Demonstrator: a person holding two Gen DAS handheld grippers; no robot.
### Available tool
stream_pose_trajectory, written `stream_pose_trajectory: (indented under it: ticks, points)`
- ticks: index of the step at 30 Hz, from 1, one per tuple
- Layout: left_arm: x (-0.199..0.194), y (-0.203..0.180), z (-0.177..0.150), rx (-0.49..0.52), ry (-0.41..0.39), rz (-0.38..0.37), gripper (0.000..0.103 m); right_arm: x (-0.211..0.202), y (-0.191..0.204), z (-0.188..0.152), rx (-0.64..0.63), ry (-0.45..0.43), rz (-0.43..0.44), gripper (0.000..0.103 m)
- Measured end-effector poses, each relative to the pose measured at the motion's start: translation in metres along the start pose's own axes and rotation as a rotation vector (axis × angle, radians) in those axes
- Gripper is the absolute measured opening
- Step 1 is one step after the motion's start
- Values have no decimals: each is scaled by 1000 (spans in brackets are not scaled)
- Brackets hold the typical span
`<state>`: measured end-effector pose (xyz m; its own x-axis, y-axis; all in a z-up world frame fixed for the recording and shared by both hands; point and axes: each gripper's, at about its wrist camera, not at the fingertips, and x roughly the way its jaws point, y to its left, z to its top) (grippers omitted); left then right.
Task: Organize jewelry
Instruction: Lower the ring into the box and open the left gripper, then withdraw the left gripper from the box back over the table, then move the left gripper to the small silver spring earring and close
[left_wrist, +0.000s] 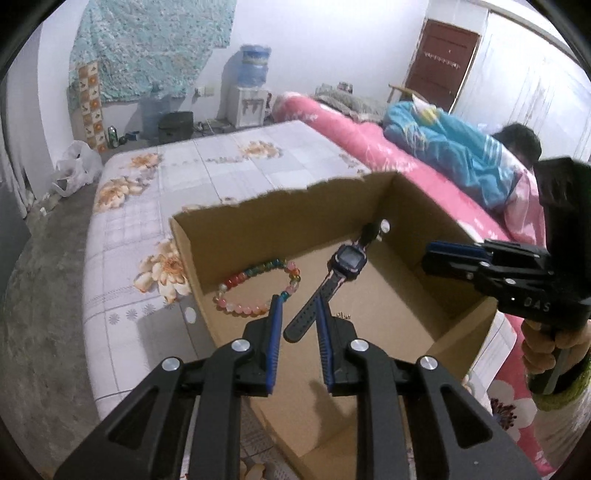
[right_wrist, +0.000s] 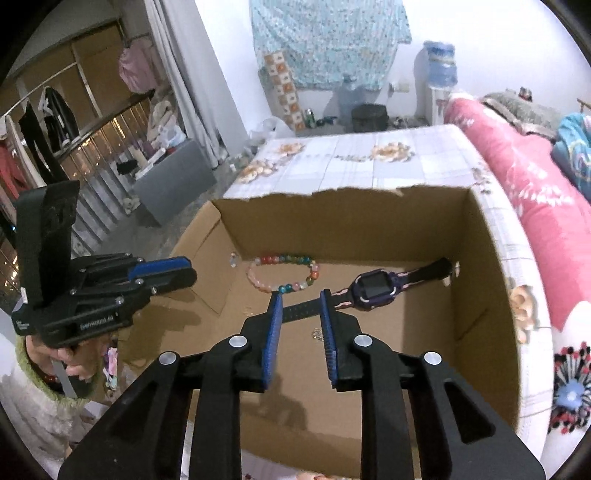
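Note:
An open cardboard box (left_wrist: 280, 206) (right_wrist: 351, 210) stands on the bed. On its floor lie a multicoloured bead bracelet (left_wrist: 232, 282) (right_wrist: 284, 257), a purple smartwatch (left_wrist: 349, 257) (right_wrist: 371, 283) with a dark strap, and a small metal trinket (right_wrist: 317, 334). My left gripper (left_wrist: 298, 306) hovers over the near end of the watch strap, jaws slightly apart, gripping nothing. My right gripper (right_wrist: 301, 299) hangs over the same strap from the other side, also open and empty. Each gripper shows in the other's view: the right gripper (left_wrist: 430, 254) and the left gripper (right_wrist: 186, 269).
The bed has a floral sheet (left_wrist: 221, 162) and a pink quilt (right_wrist: 535, 192) along one side. A person in blue (left_wrist: 461, 147) lies on the quilt. A grey box (right_wrist: 173, 184) sits on the floor and a water dispenser (left_wrist: 251, 99) stands by the far wall.

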<state>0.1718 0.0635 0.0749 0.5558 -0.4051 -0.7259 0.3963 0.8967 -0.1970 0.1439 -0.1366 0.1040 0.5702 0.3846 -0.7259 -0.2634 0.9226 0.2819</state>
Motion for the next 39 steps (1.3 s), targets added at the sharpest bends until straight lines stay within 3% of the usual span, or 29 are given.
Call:
stream_pose_trajectory:
  ticks: [8,13,18,22,26,28,30,39]
  points:
    - [-52,-9,-15,27,-120,-34,21,-55,7,-14,-1,-122,54,32]
    - [-93,-18,-59,91,-221,-79,28,-90,15,-50,-34,-203,89,35]
    - [-103,-34,-109,121,-231,-175,36,-84,18,-96,-8,-163,84,35]
    - [-77,-51,-142,98,-163,-266,38,-59,8,-129,115,-86,105,32]
    - [-28,-69,-160,135,-61,-183,38,-29,-4,-154,256,-12,83,25]
    - [-4,-82,-163,223,-22,-93,38,-21,-7,-161,306,10,86,23]
    - [11,-92,-165,294,-22,-59,36,-12,-9,-166,340,29,93,21]
    - [49,-112,-145,382,-6,-68,27,4,1,-166,313,58,95,21]
